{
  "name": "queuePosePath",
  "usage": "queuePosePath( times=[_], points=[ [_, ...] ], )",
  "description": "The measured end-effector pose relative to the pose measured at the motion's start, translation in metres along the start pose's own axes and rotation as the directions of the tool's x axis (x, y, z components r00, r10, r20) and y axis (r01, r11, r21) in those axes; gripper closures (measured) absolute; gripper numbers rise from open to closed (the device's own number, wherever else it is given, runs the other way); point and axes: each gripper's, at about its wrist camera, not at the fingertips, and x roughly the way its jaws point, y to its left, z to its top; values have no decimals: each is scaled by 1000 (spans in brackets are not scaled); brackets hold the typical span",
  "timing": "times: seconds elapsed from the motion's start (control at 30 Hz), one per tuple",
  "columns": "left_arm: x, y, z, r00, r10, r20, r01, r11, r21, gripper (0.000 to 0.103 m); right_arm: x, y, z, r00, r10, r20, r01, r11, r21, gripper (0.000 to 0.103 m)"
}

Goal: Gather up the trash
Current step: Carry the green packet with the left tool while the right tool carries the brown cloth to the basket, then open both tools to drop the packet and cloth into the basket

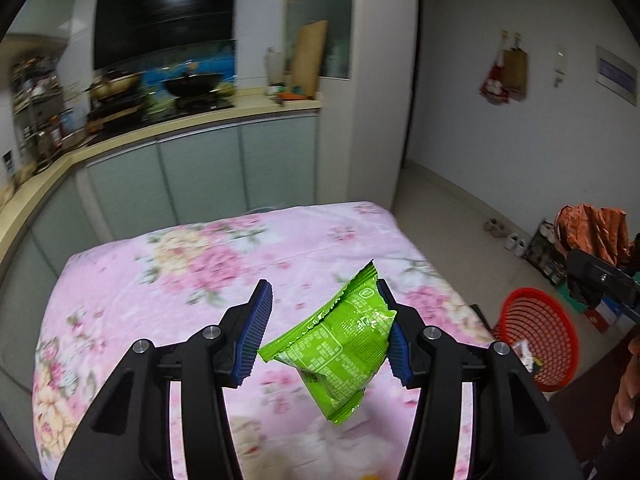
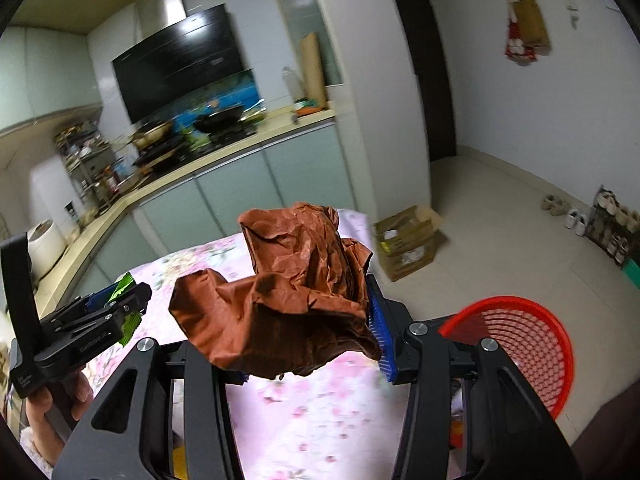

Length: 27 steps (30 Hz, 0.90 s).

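Observation:
My left gripper (image 1: 322, 285) is shut on a green snack packet (image 1: 340, 344), which hangs tilted between the blue pads above the pink floral table (image 1: 192, 272). My right gripper (image 2: 310, 296) is shut on a crumpled brown paper wad (image 2: 296, 292); the wad hides its left pad. A red mesh basket (image 2: 500, 302) stands to the right, just beyond the table's edge. In the left wrist view the basket (image 1: 532, 291) holds some scraps. From the right wrist view, the left gripper (image 2: 120, 300) appears at the left, the green packet (image 2: 127, 283) poking out of it.
A kitchen counter (image 1: 200, 122) with a stove and woks runs behind the table. On the floor lie a cardboard box (image 2: 408, 240) and shoes (image 2: 568, 212) beside a rack along the right wall. A person's hand (image 2: 44, 408) grips the left tool's handle.

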Motion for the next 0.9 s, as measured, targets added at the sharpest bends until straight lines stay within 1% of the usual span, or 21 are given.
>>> queuePosePath(
  times=[0.23, 0.33, 0.47, 0.57, 0.7, 0.73, 0.9],
  points=[
    [20, -64, 10, 995, -95, -25, 97, 992, 76, 53, -20, -51, -3, 995, -100, 20, 98, 992, 77, 59],
    [32, -99, 14, 986, -155, -54, 160, 981, 107, 53, -30, -81, -7, 987, -159, 16, 156, 980, 126, 59],
    [48, -140, 13, 974, -206, -97, 219, 964, 152, 53, -36, -111, -15, 976, -216, -8, 213, 961, 178, 59],
    [62, -171, 8, 961, -240, -138, 263, 948, 178, 53, -34, -130, -22, 968, -249, -40, 252, 944, 213, 59],
    [85, -207, -3, 932, -288, -220, 329, 926, 187, 53, -20, -150, -33, 955, -277, -109, 296, 923, 246, 59],
    [94, -217, -7, 924, -292, -247, 342, 920, 192, 53, -18, -154, -36, 952, -280, -121, 303, 919, 253, 59],
    [124, -242, -20, 894, -307, -326, 379, 906, 189, 53, 10, -177, -49, 941, -274, -197, 323, 898, 298, 59]
  ],
)
